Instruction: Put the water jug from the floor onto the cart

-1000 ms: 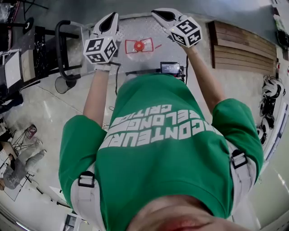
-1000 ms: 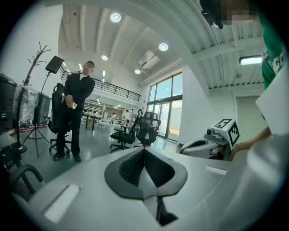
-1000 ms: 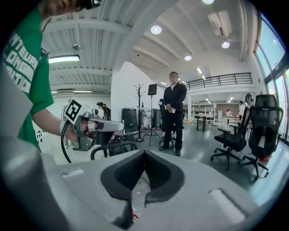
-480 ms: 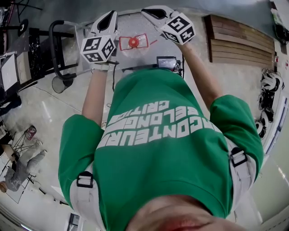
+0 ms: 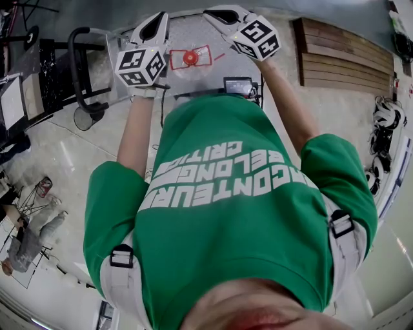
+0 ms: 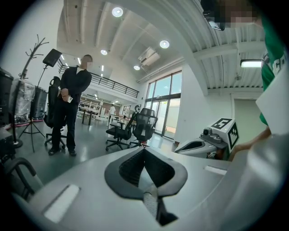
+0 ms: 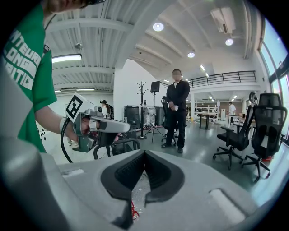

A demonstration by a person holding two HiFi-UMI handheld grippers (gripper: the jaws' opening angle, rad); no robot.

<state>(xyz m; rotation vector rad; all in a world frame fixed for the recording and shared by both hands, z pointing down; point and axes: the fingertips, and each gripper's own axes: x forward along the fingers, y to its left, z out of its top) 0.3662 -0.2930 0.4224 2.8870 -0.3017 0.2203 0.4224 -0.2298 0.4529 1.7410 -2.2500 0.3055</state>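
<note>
At the left stands the black handle (image 5: 76, 71) of the cart (image 5: 193, 38). Both arms stretch forward, nearly level, above its grey deck. The left tongs (image 5: 157, 20) are pressed together on nothing. Between the tongs, on the deck, sits a red-capped thing (image 5: 190, 58) in a red outline, possibly the water jug; unclear. The right tongs (image 5: 216, 14), likewise together and empty, slant toward it.
</note>
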